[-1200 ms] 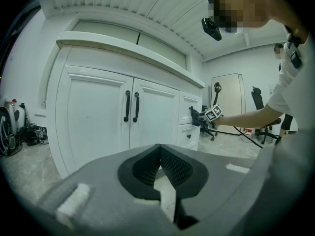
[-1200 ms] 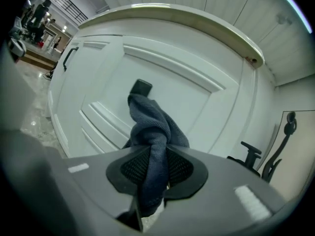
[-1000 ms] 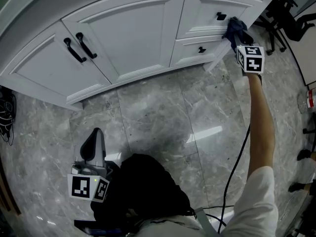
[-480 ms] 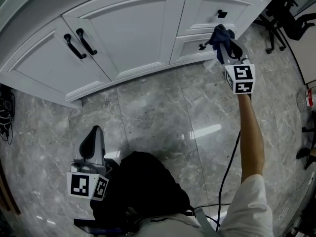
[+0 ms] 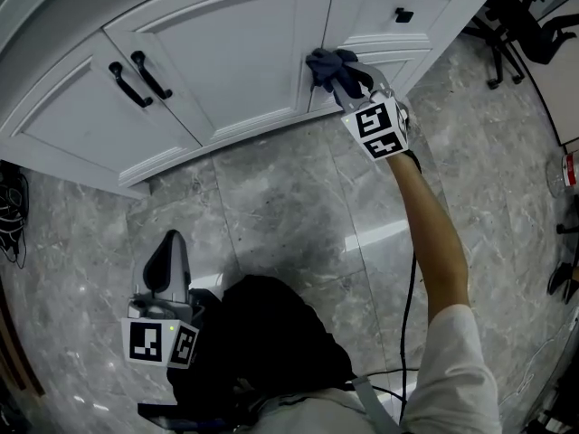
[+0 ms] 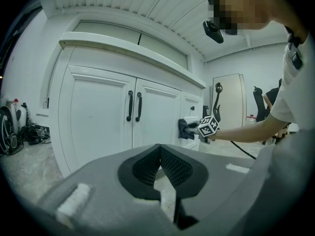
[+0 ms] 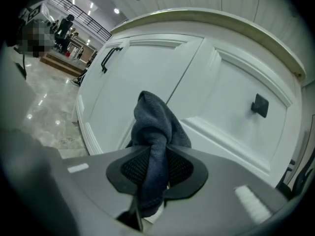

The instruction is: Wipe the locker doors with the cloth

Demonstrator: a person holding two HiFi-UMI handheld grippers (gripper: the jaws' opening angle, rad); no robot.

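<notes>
The white locker doors (image 5: 235,52) with black bar handles (image 5: 136,72) fill the top of the head view. My right gripper (image 5: 342,75) is shut on a dark blue cloth (image 5: 326,61), which it holds against the cabinet front where the right door meets the lower drawer. The right gripper view has the cloth (image 7: 155,127) bunched between the pads of that gripper (image 7: 155,166), right in front of the door panel (image 7: 142,73). Low over the floor, my left gripper (image 5: 175,242) stays back from the cabinet. It (image 6: 160,154) is shut on nothing.
Two drawers with small black knobs (image 5: 403,14) sit right of the doors. Office chairs (image 5: 534,34) stand at the far right. A black cable (image 5: 412,315) trails over the grey marble floor (image 5: 289,215), and dark gear (image 5: 11,206) lies at the left edge.
My right gripper has swept left and a little down along the cabinet front with the cloth, from the drawers' right end to the door's edge. The left gripper has not moved.
</notes>
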